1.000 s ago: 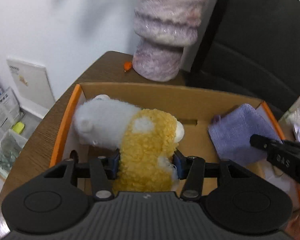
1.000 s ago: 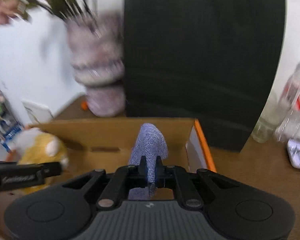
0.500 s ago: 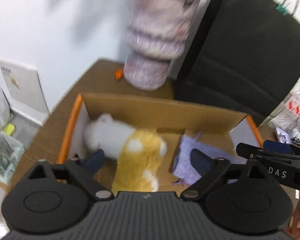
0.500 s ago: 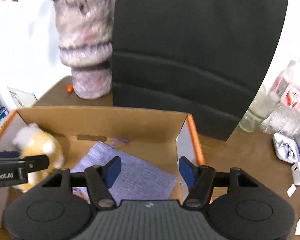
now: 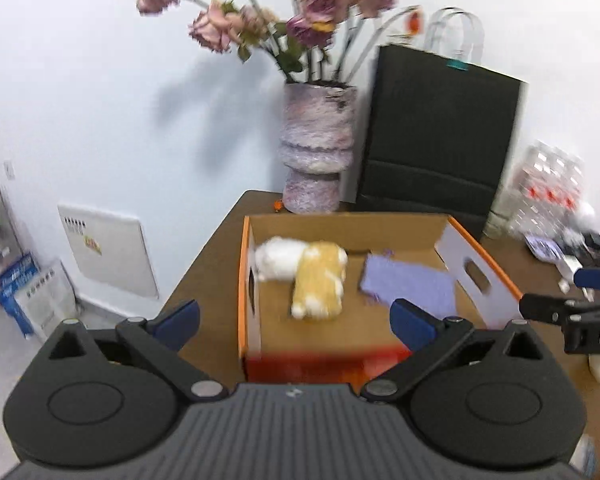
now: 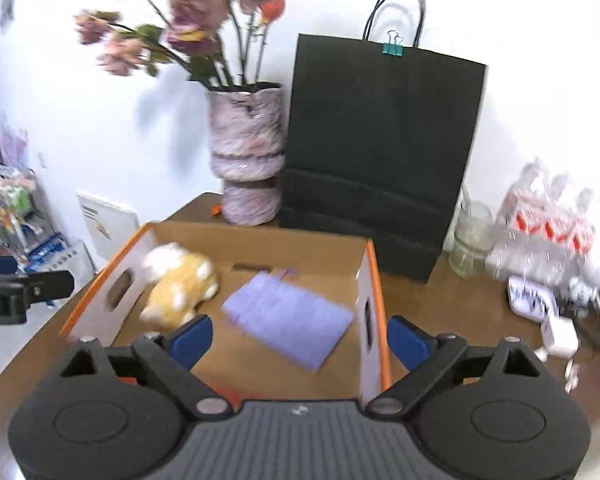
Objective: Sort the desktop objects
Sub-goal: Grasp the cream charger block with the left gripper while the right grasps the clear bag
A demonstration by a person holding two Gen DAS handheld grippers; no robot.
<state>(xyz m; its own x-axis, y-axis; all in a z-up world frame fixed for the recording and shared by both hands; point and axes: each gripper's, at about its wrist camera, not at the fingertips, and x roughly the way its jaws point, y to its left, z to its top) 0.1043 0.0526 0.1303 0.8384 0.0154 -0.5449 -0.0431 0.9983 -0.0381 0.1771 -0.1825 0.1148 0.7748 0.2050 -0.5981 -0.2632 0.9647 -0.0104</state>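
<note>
Blue-padded and spread wide, my left gripper [image 5: 294, 314] has just been opening and holds nothing; its fingers frame the near end of the cardboard box [image 5: 476, 276] without touching anything inside. My right gripper [image 6: 298, 338] has likewise just been opening and is released, with its pads apart on either side of the box's right wall and nothing between them.

Beyond both, the box sits on the brown wooden counter [image 6: 440, 300], orange along its rims, with cut-out handle slots in the side walls. Inside it, toward the left, lies the plush toy [image 5: 316, 276], a white front part and a yellow fleecy body, on its side on the box floor. Just right of it, not touching as far as I can see, the purple cloth [image 6: 286, 318] lies flat on the box floor, near the right wall.

In the left wrist view the right gripper's tip shows at the right edge, outside the box.

Farther back on the counter, a pinkish marbled vase [image 6: 246, 156] with faded roses [image 6: 188, 4] stands at the corner against the white wall, and just beside it a black paper bag [image 6: 380, 148] stands upright with a teal clip on its top edge. To the right, a glass jar [image 6: 472, 240] and blurred plastic-wrapped packs [image 6: 544, 224] sit near small white items I cannot make out.
</note>
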